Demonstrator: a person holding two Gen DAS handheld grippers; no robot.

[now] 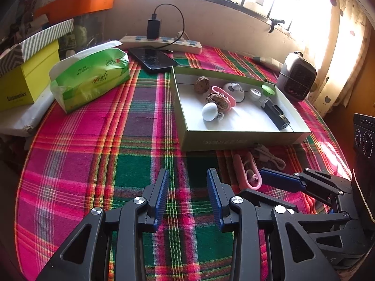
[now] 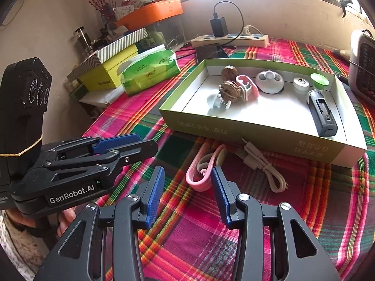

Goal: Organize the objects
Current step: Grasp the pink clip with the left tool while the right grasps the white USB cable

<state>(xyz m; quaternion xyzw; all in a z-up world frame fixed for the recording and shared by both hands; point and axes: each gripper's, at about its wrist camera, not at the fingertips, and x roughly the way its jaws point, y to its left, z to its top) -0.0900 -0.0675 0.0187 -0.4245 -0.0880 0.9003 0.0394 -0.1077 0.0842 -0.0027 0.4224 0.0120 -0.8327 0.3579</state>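
Both grippers are hovering with jaws apart and empty: the right gripper (image 2: 186, 192) is angling toward the pink clip (image 2: 201, 173) and white cable (image 2: 267, 164) just ahead, outside the box (image 2: 257, 135) already collecting trinkets, while the left gripper (image 1: 187, 193) is idling alongside.

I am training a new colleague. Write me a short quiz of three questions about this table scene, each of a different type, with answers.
1. True or false: the black phone lies inside the shallow box.
2. Which thing lies on the cloth outside the box? A) pink clip B) walnut C) green cap
3. Fill in: both grippers hold ____.

Key
1. False; it lies behind the box, by the power strip.
2. A; a white cable lies beside it.
3. Nothing; left gripper and right gripper are open.
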